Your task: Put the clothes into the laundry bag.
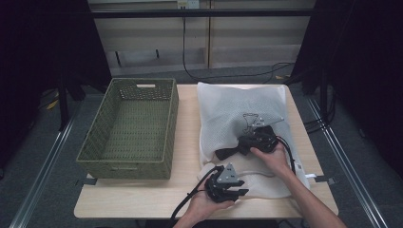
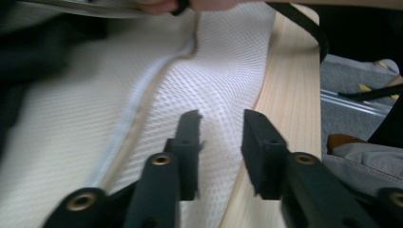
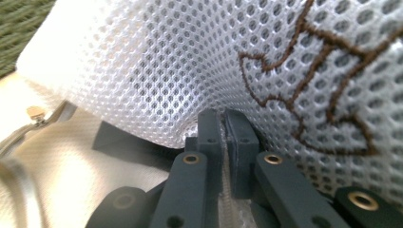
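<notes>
Right gripper: jaws pressed together on a fold of the white mesh laundry bag, pinching the upper layer near the brown embroidered hanger logo and lifting it at the opening. In the right gripper view the mesh tents up over the closed jaws, with a zip pull off to the left.

Left gripper: jaws spread, holding nothing. It sits at the near edge of the bag, over the mesh beside the zip seam.

The bag lies flat on the right half of the wooden table. A dark garment pokes out of the mouth, just beside the right gripper's jaws, still mostly inside.

Progress, my read: early. Mouth is held open, garment not yet gripped or pulled clear. Green woven basket on the left half is empty, well apart from the bag. Likely left: grab the garment with the free gripper, pull it out, move it to the basket.

Count: one bag, one basket, one dark garment visible, two grippers.
</notes>
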Available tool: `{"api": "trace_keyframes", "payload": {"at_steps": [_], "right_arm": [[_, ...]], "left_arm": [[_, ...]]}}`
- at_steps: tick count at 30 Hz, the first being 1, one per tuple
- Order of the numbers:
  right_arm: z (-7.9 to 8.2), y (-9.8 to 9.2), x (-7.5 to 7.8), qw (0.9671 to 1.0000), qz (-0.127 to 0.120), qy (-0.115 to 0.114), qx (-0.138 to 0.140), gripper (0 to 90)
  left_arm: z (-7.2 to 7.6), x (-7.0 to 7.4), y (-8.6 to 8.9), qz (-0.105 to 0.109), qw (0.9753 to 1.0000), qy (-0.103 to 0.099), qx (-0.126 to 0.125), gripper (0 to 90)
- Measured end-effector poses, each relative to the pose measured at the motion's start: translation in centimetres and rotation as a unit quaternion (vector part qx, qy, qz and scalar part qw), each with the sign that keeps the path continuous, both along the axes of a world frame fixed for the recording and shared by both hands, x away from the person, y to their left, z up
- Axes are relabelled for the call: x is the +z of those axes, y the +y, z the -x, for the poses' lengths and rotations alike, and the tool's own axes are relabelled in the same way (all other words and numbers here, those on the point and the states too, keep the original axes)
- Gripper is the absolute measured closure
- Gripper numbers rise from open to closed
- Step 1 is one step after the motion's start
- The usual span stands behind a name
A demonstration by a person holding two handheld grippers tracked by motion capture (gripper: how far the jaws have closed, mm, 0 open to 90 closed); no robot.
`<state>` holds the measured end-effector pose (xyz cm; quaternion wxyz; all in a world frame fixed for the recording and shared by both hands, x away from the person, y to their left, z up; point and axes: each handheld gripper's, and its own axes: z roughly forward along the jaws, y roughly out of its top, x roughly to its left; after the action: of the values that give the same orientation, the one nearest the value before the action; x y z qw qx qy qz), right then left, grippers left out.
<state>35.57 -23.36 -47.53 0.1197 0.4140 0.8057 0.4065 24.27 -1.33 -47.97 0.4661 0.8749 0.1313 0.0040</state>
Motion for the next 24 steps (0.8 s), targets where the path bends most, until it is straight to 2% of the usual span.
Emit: {"api": "trace_keyframes", "payload": {"at_steps": [2,4,6,7,8,11,14,16,18,19,20,22,23,24], "right_arm": [[0.4,-0.2,0.3,1.0,-0.006,0.0,0.002,86.5],[0.7,-0.3,0.4,1.0,-0.006,0.002,0.002,86.4],[0.8,-0.4,0.5,0.9999,-0.012,0.004,0.007,86.2],[0.9,-0.4,0.5,0.9999,-0.009,0.002,0.006,86.1],[1.0,-0.4,0.5,0.9999,-0.009,0.004,0.005,85.9],[1.3,-0.5,0.6,0.9999,-0.011,0.004,0.01,85.3],[2.2,-1.0,1.4,0.9994,-0.028,0.0,0.018,84.3],[2.8,-1.2,1.9,0.9991,-0.036,-0.007,0.024,84.3],[3.8,-1.5,2.4,0.9985,-0.045,-0.013,0.028,84.7],[4.0,-1.6,2.5,0.9983,-0.048,-0.014,0.03,84.8],[4.5,-1.8,2.7,0.998,-0.053,-0.016,0.031,84.9],[5.0,-1.9,2.9,0.9977,-0.058,-0.016,0.032,84.8],[5.2,-2.0,3.0,0.9976,-0.058,-0.019,0.033,84.8],[5.4,-2.0,3.0,0.9975,-0.059,-0.021,0.033,84.7]], "left_arm": [[-0.2,0.5,1.1,0.023,0.9997,0.006,0.0,63.6],[-0.9,0.7,2.1,0.035,0.9993,0.009,0.003,62.7],[-1.8,0.9,3.1,0.031,0.9988,0.001,0.037,65.0],[-2.2,1.0,3.4,0.014,0.9984,-0.017,0.053,65.6],[-2.6,0.9,3.8,0.0,0.9973,-0.025,0.069,65.7],[-3.8,0.0,4.9,-0.008,0.9948,-0.012,0.101,66.1],[-4.0,-0.5,5.8,-0.009,0.9933,-0.012,0.115,69.3],[-3.8,-0.2,6.3,-0.007,0.9925,-0.019,0.121,70.4],[-3.4,0.4,6.9,0.009,0.9922,-0.027,0.122,72.5],[-3.2,0.9,7.3,0.016,0.9908,-0.041,0.128,72.7],[-3.1,1.2,7.5,0.026,0.9902,-0.043,0.13,73.6],[-3.2,1.3,7.7,0.024,0.9881,-0.052,0.143,73.0],[-3.5,1.1,7.7,0.01,0.9866,-0.052,0.154,69.9],[-3.8,0.7,7.6,-0.002,0.9856,-0.045,0.163,62.9]]}}
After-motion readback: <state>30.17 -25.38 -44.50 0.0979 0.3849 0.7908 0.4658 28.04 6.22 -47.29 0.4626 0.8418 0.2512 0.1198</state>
